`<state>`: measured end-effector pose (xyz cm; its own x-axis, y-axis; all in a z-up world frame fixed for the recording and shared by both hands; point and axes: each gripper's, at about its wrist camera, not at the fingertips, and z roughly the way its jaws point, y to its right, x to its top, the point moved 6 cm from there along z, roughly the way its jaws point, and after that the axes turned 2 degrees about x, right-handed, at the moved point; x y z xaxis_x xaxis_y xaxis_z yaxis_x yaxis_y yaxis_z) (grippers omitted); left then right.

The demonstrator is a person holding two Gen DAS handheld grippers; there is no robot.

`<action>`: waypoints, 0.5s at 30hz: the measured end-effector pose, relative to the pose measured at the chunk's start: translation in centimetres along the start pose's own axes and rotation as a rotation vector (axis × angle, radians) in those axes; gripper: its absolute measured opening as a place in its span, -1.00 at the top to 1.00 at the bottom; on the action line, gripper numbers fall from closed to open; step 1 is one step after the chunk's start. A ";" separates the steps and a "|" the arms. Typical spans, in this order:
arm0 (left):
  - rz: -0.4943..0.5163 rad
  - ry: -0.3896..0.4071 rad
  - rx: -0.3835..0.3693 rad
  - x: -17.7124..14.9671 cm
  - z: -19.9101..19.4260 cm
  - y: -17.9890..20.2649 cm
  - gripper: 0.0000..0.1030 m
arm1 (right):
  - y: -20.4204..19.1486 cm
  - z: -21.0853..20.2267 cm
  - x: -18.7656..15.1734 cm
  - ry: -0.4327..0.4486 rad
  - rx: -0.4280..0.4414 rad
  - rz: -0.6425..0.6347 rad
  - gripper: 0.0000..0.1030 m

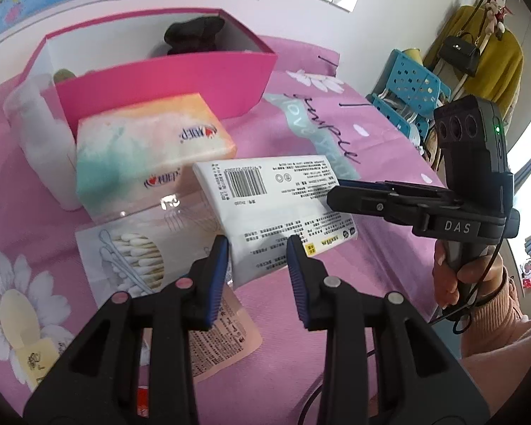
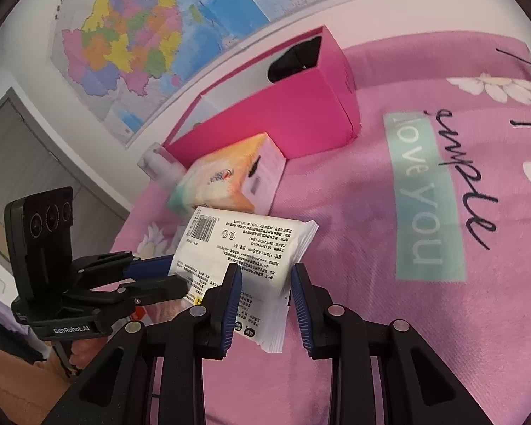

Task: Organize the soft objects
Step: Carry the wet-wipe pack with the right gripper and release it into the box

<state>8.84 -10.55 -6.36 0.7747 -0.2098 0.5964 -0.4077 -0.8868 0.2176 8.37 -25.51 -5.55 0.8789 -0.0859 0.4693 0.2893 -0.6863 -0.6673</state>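
we see the white plastic pack of tissues with black print and a barcode (image 1: 276,194) lifted a little above the pink bedsheet with daisy flowers (image 1: 336,276), held from two sides. the left gripper (image 1: 256,248) stands narrow, and its blue pads (image 1: 218,265) seem to press the near edge of this pack. the right gripper (image 2: 265,279) is also narrow and closes on the other end of the pack, which sits between its fingers in the right wrist view. behind the pack lies the soft tissue packet with orange and green colours (image 1: 148,148), then the open bright pink cardboard box (image 1: 166,85) with a black soft thing (image 1: 194,32) inside. a flat bag of cotton swabs (image 1: 131,255) lies just beside the left gripper. we think the pack must go to the pink box. the risk is that the slippery film slides out, because each grip takes only a thin edge. if the two hands pull apart, the wrapper can tear or one side can escape. also the pack may hit the orange packet on the way and push it.
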 end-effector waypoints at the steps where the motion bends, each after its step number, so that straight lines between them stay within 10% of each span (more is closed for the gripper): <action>1: 0.000 0.008 0.001 0.2 -0.3 0.0 0.30 | -0.2 -0.1 0.2 0.004 0.001 -0.006 0.43; 15: 0.004 0.152 0.081 5.6 -5.5 -2.9 0.30 | -4.8 -1.1 6.5 0.087 0.036 -0.152 0.43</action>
<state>11.77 -6.89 0.59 0.6886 -0.1537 0.7086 -0.3652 -0.9178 0.1559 12.20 -23.56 1.37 0.7883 -0.0466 0.6135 0.4310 -0.6697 -0.6047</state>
